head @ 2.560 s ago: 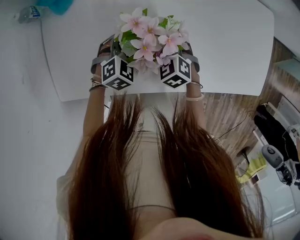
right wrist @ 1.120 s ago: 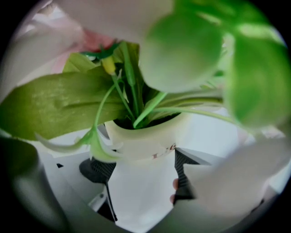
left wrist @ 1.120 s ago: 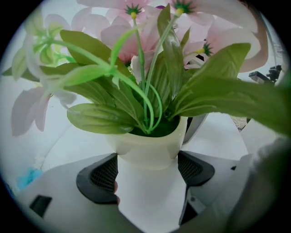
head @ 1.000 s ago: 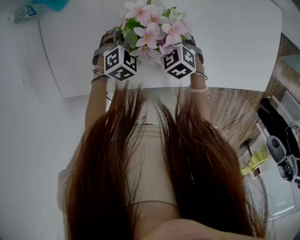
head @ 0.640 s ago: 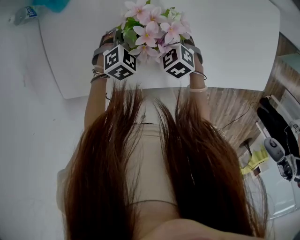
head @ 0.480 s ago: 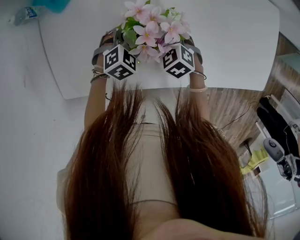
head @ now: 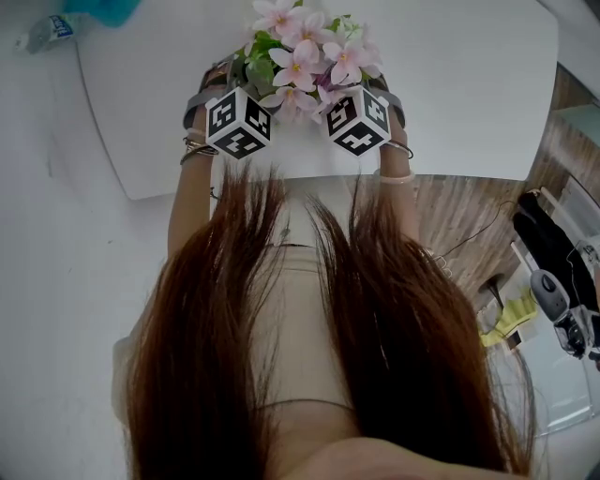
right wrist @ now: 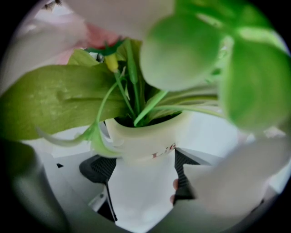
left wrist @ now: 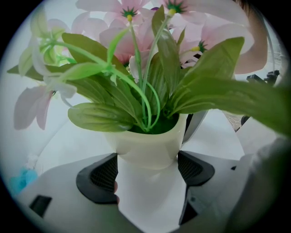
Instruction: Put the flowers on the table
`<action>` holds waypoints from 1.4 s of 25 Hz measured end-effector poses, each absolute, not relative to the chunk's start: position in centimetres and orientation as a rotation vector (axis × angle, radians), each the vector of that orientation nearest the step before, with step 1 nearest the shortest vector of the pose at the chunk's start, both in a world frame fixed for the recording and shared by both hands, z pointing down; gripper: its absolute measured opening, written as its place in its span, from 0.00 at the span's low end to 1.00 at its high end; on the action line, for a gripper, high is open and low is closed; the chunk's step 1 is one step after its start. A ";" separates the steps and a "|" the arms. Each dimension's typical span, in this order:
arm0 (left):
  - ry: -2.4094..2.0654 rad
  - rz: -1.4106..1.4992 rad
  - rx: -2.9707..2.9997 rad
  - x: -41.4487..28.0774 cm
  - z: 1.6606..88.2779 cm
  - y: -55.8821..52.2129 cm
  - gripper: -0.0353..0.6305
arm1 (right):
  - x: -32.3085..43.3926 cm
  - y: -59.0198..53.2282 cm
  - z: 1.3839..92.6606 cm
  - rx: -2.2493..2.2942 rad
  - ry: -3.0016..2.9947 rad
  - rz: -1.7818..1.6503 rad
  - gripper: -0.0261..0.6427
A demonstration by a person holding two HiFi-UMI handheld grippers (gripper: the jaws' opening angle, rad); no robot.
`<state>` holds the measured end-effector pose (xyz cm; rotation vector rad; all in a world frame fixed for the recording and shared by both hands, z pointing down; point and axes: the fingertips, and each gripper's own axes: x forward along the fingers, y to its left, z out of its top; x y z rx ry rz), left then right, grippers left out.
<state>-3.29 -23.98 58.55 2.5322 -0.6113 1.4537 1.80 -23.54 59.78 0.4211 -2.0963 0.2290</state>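
Flowers (head: pixel 305 56) in a white pot (left wrist: pixel 148 145), over the counter (head: pixel 450 94), near its front edge. Left tongs (left wrist: pixel 148 172) clamped on the pot's lower wall; right tongs (right wrist: pixel 142 175) likewise. Judged: placement nearly done, release not yet made. Pot base hidden under blooms; contact with the counter cannot be told.

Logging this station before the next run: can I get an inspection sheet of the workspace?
Surface: white table.
Job's things: pink flowers in a white pot above the table; whether it rests there is unclear.
Clutter: teal object and small bottle past the far left corner.
Grippers: left gripper and right gripper each shut on the pot.
Cables: thin cable on the wooden floor, right.
Surroundings: dark equipment at right.
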 end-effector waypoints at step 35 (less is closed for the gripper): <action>-0.598 1.433 2.509 -3.6 58.6 -23.7 0.68 | 1.8 -23.0 59.7 0.454 -2.101 0.295 0.67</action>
